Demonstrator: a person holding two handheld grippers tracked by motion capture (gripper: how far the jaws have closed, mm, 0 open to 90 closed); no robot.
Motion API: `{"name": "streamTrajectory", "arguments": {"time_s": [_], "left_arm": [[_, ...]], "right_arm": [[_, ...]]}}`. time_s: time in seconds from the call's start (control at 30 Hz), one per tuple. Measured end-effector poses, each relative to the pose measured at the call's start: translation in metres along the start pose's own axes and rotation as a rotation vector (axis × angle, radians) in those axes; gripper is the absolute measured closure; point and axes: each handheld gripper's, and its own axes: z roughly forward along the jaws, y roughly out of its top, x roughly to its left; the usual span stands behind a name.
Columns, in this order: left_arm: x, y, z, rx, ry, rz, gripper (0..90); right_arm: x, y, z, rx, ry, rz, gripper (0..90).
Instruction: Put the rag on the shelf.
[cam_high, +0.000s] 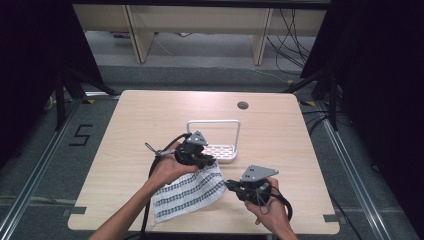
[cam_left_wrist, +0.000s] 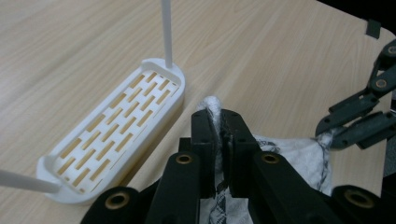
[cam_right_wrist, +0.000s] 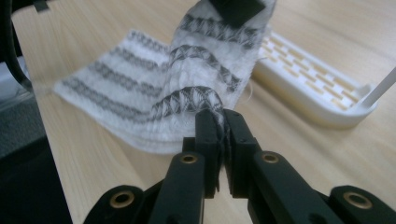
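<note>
While the wooden counter (cam_high: 150, 115) carried little else, the work in hand looked like lifting a patterned cloth toward the white rack. The cloth (cam_high: 187, 192), white with dark woven bands, lay near the person's edge of the counter, most of it flat, its far edge raised between the two tools. Just beyond it stood the rack (cam_high: 220, 150), a slotted white tray with a tall wire hoop rising from its ends; it was close to the cloth but apart from it.

The left tool (cam_high: 204, 161) had its jaws pressed together on the cloth's upper corner, a tuft of fabric poking out above the tips in the left gripper view (cam_left_wrist: 219, 135). The right tool (cam_high: 231, 186) was likewise clamped on the neighbouring corner, the weave bunched between its tips in the right gripper view (cam_right_wrist: 219, 128).

Judging from this, the step would go best if both tools rose together and kept level, so the edge between them stayed taut and the cloth hung without twisting. The grips looked shallow, near the hem, so a slow lift would guard against slipping. The hoop was the thing to clear: carrying the edge above it, then lowering evenly, seemed the sound course.
</note>
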Motion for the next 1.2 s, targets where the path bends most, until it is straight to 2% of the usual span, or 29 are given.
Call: {"name": "streamTrajectory", "arguments": {"time_s": [0.1,0.13,0.17,0.2,0.27,0.3,0.33,0.37,0.4,0.43,0.47,0.5,0.53,0.57,0.6,0.63,0.67,0.73,0.77,0.8,0.83,0.9,0.97,1.0,1.1,1.17,1.2], "left_arm": [[-0.001,0.003,-0.009,-0.029,0.006,-0.017,84.1],[-0.001,0.004,-0.015,-0.046,0.016,-0.023,84.1],[0.0,0.006,-0.019,-0.048,0.019,-0.005,84.1],[0.0,0.007,-0.024,-0.077,0.026,-0.026,84.1],[0.001,0.01,-0.032,-0.099,0.024,-0.048,84.2],[0.002,0.012,-0.038,-0.113,0.033,-0.06,84.2],[0.003,0.013,-0.043,-0.127,0.037,-0.063,84.2],[0.003,0.015,-0.047,-0.144,0.046,-0.075,84.2],[0.003,0.017,-0.052,-0.16,0.045,-0.079,84.2],[0.003,0.019,-0.055,-0.168,0.048,-0.083,84.2],[0.003,0.022,-0.065,-0.202,0.04,-0.098,84.2],[0.003,0.022,-0.065,-0.202,0.04,-0.098,84.3],[0.002,0.027,-0.073,-0.223,0.041,-0.104,84.2],[0.002,0.027,-0.073,-0.223,0.041,-0.104,84.2],[0.002,0.03,-0.077,-0.239,0.033,-0.116,84.2],[0.002,0.031,-0.079,-0.244,0.03,-0.116,84.2],[0.0,0.035,-0.084,-0.252,0.034,-0.12,84.2],[0.0,0.037,-0.086,-0.258,0.035,-0.114,84.2],[-0.001,0.039,-0.087,-0.259,0.041,-0.117,84.2],[-0.001,0.041,-0.089,-0.264,0.049,-0.116,84.2],[-0.001,0.043,-0.091,-0.263,0.051,-0.114,84.2],[0.0,0.046,-0.094,-0.28,0.058,-0.114,84.2],[0.001,0.052,-0.098,-0.288,0.059,-0.114,84.2],[0.001,0.057,-0.103,-0.293,0.075,-0.114,84.2],[0.003,0.062,-0.106,-0.306,0.086,-0.113,84.1],[0.006,0.069,-0.11,-0.321,0.091,-0.118,84.2],[0.007,0.072,-0.112,-0.326,0.095,-0.119,84.2]], "right_arm": [[-0.001,0.008,-0.005,-0.015,0.002,0.02,86.4],[-0.003,0.017,-0.009,-0.032,0.006,0.015,86.4],[-0.003,0.017,-0.009,-0.032,0.006,0.015,86.4],[-0.005,0.027,-0.014,-0.053,0.006,-0.004,86.5],[-0.006,0.031,-0.016,-0.06,0.004,-0.009,86.5],[-0.007,0.035,-0.02,-0.07,0.0,0.0,86.5],[-0.01,0.042,-0.023,-0.09,-0.01,-0.021,86.5],[-0.012,0.047,-0.027,-0.094,-0.011,-0.015,86.6],[-0.017,0.058,-0.034,-0.116,-0.032,-0.021,86.6],[-0.019,0.062,-0.036,-0.121,-0.032,-0.02,86.6],[-0.021,0.067,-0.039,-0.133,-0.037,-0.016,86.6],[-0.021,0.067,-0.039,-0.133,-0.037,-0.016,86.6],[-0.026,0.078,-0.046,-0.156,-0.06,-0.011,86.7],[-0.026,0.078,-0.046,-0.156,-0.06,-0.011,86.7],[-0.031,0.088,-0.052,-0.17,-0.068,-0.033,86.7],[-0.031,0.088,-0.052,-0.17,-0.068,-0.033,86.7],[-0.033,0.097,-0.057,-0.185,-0.084,-0.04,86.7],[-0.033,0.099,-0.058,-0.189,-0.084,-0.032,86.7],[-0.035,0.104,-0.059,-0.199,-0.088,-0.042,86.7],[-0.034,0.106,-0.06,-0.197,-0.092,-0.028,86.7],[-0.037,0.111,-0.061,-0.203,-0.094,-0.048,86.7],[-0.038,0.116,-0.063,-0.213,-0.109,-0.05,86.7],[-0.04,0.121,-0.063,-0.219,-0.104,-0.042,86.7],[-0.042,0.126,-0.064,-0.234,-0.11,-0.042,86.7],[-0.046,0.136,-0.066,-0.245,-0.117,-0.054,86.7],[-0.048,0.142,-0.066,-0.257,-0.116,-0.034,86.7],[-0.05,0.145,-0.067,-0.272,-0.123,-0.041,86.7]]}}
